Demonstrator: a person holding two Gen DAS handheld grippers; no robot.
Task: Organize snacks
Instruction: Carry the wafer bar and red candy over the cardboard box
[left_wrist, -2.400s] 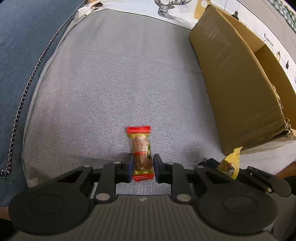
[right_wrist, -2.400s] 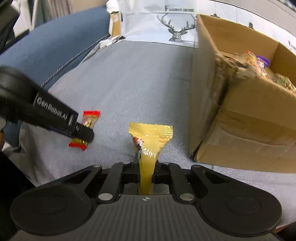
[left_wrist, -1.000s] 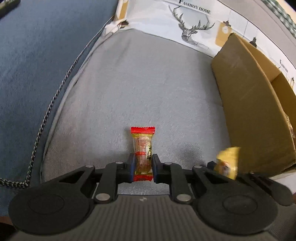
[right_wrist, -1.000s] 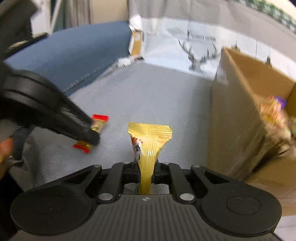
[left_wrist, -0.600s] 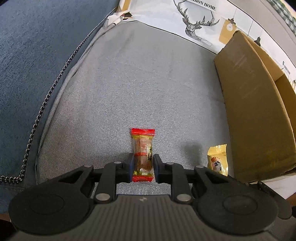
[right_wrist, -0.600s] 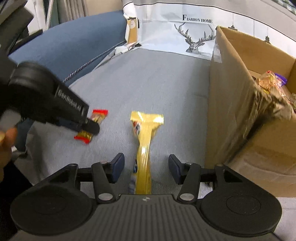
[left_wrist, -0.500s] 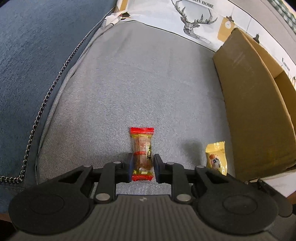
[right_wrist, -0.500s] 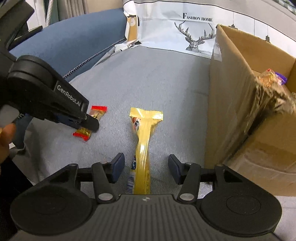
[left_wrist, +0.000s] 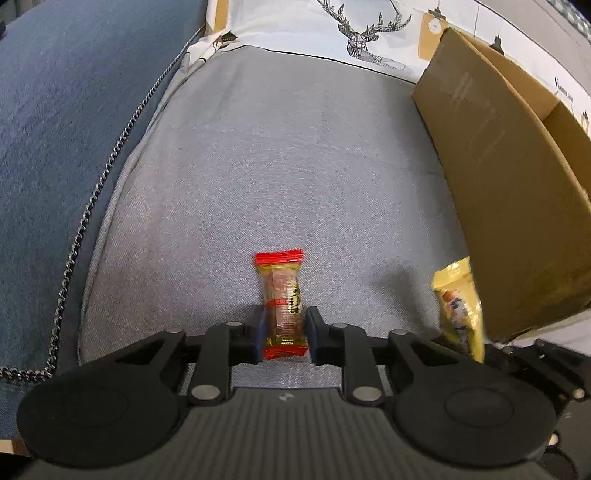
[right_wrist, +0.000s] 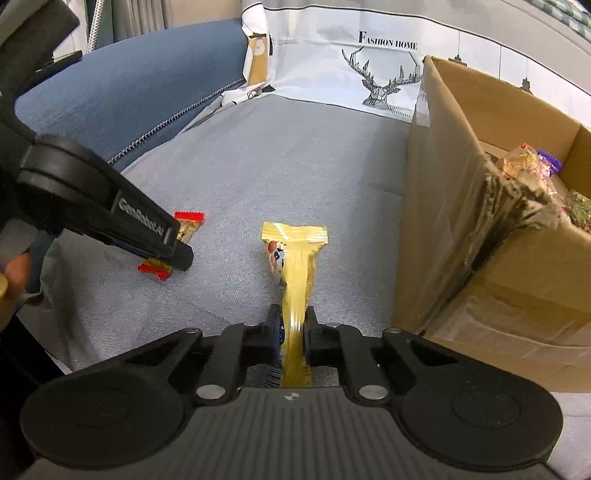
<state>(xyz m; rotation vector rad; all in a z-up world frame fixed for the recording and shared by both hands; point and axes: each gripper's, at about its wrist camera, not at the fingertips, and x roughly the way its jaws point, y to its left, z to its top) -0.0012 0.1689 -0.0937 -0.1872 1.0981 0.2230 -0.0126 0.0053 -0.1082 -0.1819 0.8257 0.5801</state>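
Left hand-held gripper (left_wrist: 284, 332) clamping the red-ended candy (left_wrist: 282, 302) lower centre over the grey cushion (left_wrist: 277, 166), right hand-held gripper (right_wrist: 291, 332) squeezing the yellow packet (right_wrist: 295, 258), its lower end hiding behind the body, cardboard box (right_wrist: 461, 221) running off the right edge, contents blurring

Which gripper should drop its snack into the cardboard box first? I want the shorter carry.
Right, probably. The right gripper pinches the yellow packet right beside the cardboard box. The left gripper, holding the red candy, sits farther from it.

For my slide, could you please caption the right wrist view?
Right gripper clamps a yellow snack packet beside the cardboard box; left gripper holds a red-ended candy.
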